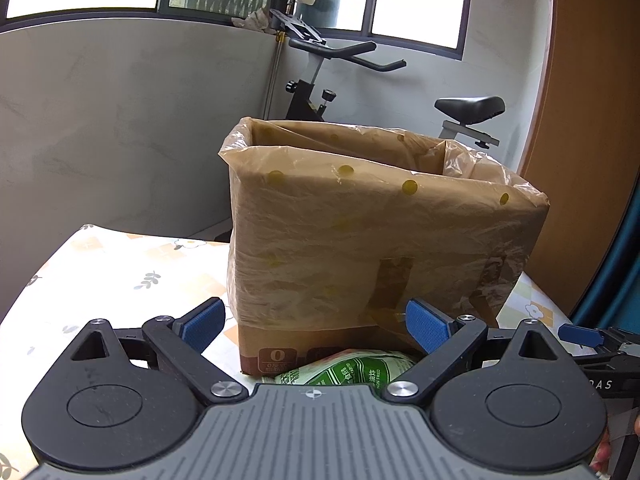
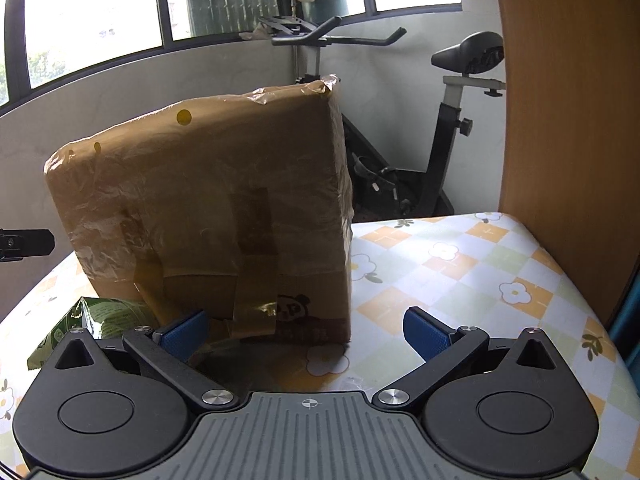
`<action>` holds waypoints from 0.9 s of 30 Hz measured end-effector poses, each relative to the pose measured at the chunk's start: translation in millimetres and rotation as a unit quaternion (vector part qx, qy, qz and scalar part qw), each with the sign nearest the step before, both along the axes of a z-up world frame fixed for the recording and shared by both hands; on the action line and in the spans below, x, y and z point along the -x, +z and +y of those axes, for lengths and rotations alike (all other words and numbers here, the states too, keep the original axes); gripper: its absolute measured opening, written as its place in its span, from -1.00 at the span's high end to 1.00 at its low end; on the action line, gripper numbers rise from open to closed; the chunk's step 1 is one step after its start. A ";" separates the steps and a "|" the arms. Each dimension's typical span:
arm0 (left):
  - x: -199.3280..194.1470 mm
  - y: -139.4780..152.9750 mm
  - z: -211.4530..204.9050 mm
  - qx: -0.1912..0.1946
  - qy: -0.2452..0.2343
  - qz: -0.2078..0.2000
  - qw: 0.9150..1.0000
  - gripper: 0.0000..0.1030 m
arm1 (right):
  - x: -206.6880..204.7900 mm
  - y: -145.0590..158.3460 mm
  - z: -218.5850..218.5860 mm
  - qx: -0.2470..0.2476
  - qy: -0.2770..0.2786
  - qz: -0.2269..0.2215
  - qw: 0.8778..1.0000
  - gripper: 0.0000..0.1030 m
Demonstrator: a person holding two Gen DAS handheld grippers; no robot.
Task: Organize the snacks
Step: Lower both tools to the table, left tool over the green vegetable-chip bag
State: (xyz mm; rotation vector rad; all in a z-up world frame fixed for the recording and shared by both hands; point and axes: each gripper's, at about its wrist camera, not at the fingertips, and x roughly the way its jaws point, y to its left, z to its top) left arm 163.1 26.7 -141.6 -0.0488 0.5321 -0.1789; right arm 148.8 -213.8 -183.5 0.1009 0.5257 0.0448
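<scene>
My wide-open, empty left gripper [image 1: 316, 330] hovers directly over the green printed snack packet [image 1: 348, 370] lying against the plastic-lined brown cardboard box [image 1: 372, 240].

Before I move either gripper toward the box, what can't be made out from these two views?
- Inside of the box: left wrist view shows only the bag-lined rim; right wrist view shows just its outer wall.
- Green snack packet: mostly hidden by the left gripper body; cut off by the right gripper in the other view.
- Packet print: too small to read fully.
- Table behind the box: blocked by the box.
</scene>
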 end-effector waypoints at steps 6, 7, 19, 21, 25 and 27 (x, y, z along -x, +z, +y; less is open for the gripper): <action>0.0 -2.6 -4.4 -0.007 -0.005 0.002 1.000 -0.90 | 1.8 -4.9 -1.5 -0.008 -0.002 0.002 1.000 -0.99; 0.0 -2.9 -4.6 -0.007 -0.005 0.003 1.000 -0.90 | 2.0 -6.1 -2.2 -0.009 -0.004 0.003 1.000 -0.99; -13.8 -16.1 -21.8 -0.005 -0.012 0.019 1.000 -0.90 | 1.5 -15.1 -4.9 -0.019 -0.010 0.015 1.000 -0.99; -20.4 -26.0 -29.8 -0.012 -0.014 0.033 0.999 -0.90 | 1.5 -15.9 -4.4 -0.020 -0.010 0.015 1.000 -0.99; -28.9 -52.7 -37.4 -0.041 -0.018 0.069 0.997 -0.90 | 2.2 -15.9 -4.3 -0.022 -0.009 0.014 1.000 -0.99; -26.9 -63.3 -33.2 -0.034 -0.023 0.083 0.996 -0.90 | 3.3 -16.6 -5.3 -0.021 -0.008 0.014 1.000 -0.99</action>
